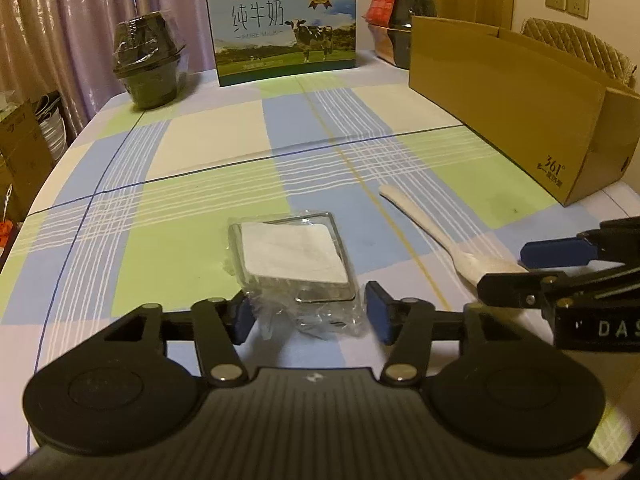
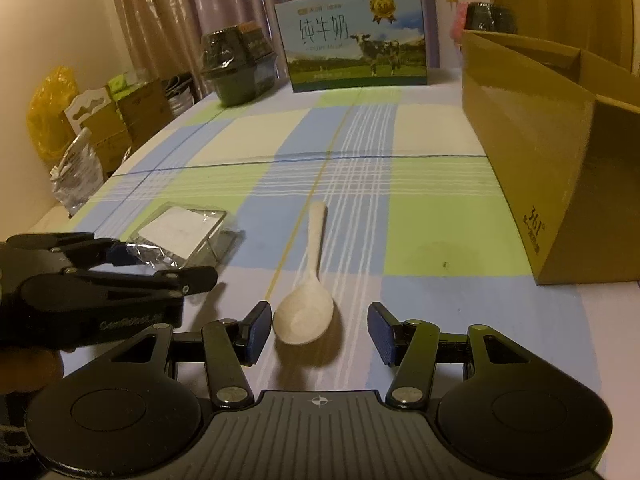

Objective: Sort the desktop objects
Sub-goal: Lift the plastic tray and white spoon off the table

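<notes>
A clear plastic packet (image 1: 292, 256) with a white card and a metal frame inside lies on the checked tablecloth (image 1: 208, 152). Its crinkled near end sits between the blue pads (image 1: 378, 316) of my left gripper (image 1: 310, 316), which stands open with a small gap on the right side. A white spoon (image 2: 312, 308) lies to the right of the packet, handle pointing away. Its bowl is between the jaws of my right gripper (image 2: 320, 332), open and not pressing on it. Each gripper shows in the other's view: the right gripper (image 1: 504, 268), the left gripper (image 2: 168, 264).
An open brown cardboard box (image 1: 520, 112) stands along the right side of the table. A milk carton (image 1: 284, 28) stands at the far edge, with wrapped black bowls (image 1: 150, 64) to its left and more containers (image 1: 400, 12) at the back right. Boxes and bags (image 2: 80, 132) crowd the floor on the left.
</notes>
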A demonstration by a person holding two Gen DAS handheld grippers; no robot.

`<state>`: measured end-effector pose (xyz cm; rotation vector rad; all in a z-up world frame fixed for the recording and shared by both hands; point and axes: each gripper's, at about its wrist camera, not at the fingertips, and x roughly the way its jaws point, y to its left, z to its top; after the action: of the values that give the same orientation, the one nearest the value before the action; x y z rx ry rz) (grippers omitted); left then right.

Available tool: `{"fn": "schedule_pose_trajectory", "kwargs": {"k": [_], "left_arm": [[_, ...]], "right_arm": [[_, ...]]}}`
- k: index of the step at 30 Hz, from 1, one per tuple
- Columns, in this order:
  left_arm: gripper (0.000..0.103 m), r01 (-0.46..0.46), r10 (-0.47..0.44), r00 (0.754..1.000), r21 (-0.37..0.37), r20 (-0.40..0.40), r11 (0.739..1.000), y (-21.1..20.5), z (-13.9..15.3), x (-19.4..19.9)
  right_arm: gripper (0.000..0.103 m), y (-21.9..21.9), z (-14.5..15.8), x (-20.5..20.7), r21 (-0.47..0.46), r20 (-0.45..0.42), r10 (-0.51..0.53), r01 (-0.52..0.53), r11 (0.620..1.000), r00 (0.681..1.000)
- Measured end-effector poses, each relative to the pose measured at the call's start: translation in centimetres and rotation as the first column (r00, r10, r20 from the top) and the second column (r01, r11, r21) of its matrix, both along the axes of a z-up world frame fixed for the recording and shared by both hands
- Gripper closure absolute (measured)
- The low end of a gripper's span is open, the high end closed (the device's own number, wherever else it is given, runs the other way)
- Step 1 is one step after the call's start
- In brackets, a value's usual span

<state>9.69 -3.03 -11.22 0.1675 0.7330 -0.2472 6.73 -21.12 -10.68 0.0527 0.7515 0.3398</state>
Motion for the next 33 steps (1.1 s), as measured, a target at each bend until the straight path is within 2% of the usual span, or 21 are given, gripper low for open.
{"fn": "schedule_pose_trajectory", "kwargs": {"k": [4,7,8,12,19,26,28,33], "left_arm": [[0.051,-0.015,0.015,1.0,0.011,0.01,1.0,-0.4,-0.4,0.3],[0.06,-0.019,0.019,1.0,-0.006,0.006,1.0,-0.3,-0.5,0.6],[0.07,-0.016,0.016,1.0,-0.011,0.002,1.0,-0.3,-0.5,0.7],[0.072,0.002,-0.002,1.0,-0.009,-0.01,1.0,-0.3,-0.2,0.4],[0.073,-0.02,0.018,0.999,-0.054,-0.032,0.998,0.6,0.1,-0.1],[0.073,-0.018,0.016,0.999,-0.062,-0.028,0.998,0.5,0.1,-0.2],[0.073,-0.019,0.017,0.999,-0.065,-0.028,0.998,0.6,0.1,-0.2],[0.073,-0.027,0.024,0.999,-0.08,-0.03,0.996,0.7,0.1,-0.1]], "right_arm": [[0.052,0.0,-0.2,-0.2,-0.001,0.005,-0.002,0.002,1.0,1.0],[0.052,0.2,-0.3,-0.2,-0.002,0.008,-0.001,0.001,1.0,1.0],[0.052,0.2,-0.3,-0.3,0.0,0.01,0.0,0.0,1.0,1.0],[0.052,0.5,-0.3,-0.2,0.002,0.019,-0.006,0.006,1.0,1.0],[0.052,0.8,-0.5,-0.1,0.008,0.024,-0.027,0.027,1.0,0.999],[0.052,1.8,-0.9,0.1,-0.039,0.053,-0.025,0.027,0.999,0.998],[0.054,2.1,-0.9,0.1,-0.05,0.056,-0.029,0.031,0.998,0.998],[0.07,2.7,-1.1,0.1,-0.077,0.068,-0.025,0.031,0.997,0.997]]}}
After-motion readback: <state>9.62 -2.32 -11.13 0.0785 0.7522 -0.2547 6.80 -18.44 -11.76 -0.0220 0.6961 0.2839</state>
